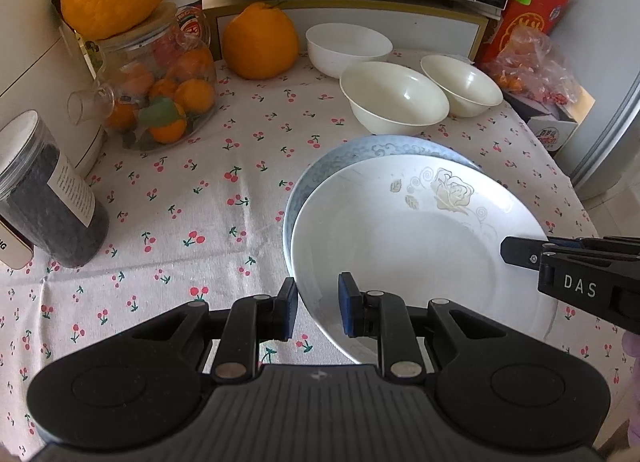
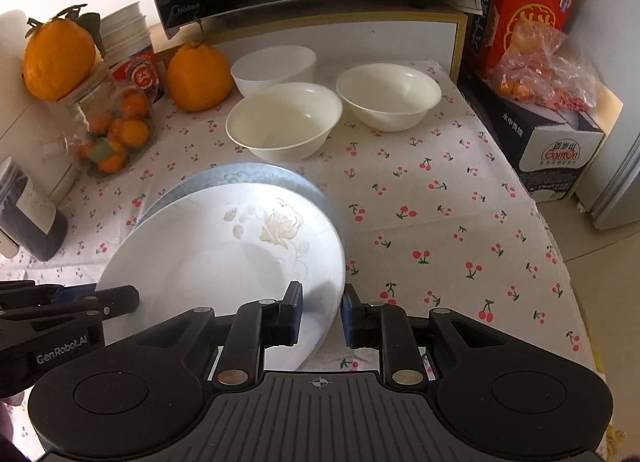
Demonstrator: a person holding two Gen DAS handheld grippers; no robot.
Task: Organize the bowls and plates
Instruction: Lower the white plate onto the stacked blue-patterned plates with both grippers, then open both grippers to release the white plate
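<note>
Right now both grippers straddle the rim of the white rose plate (image 1: 400,246), which sits stacked on a blue-rimmed plate (image 1: 360,150) on the cherry-print table (image 1: 192,190). Left gripper (image 1: 318,308) brackets its left edge, jaws slightly apart; right gripper (image 2: 322,312) brackets the right edge likewise. Whether the pads touch, I cannot tell. Three white bowls (image 2: 284,122) stand behind.

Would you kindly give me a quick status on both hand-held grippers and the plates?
Left hand-held gripper and right hand-held gripper open, straddling opposite rims of rose plate. It rests on blue-rimmed plate. Three bowls behind, apart, nothing blocking.
</note>
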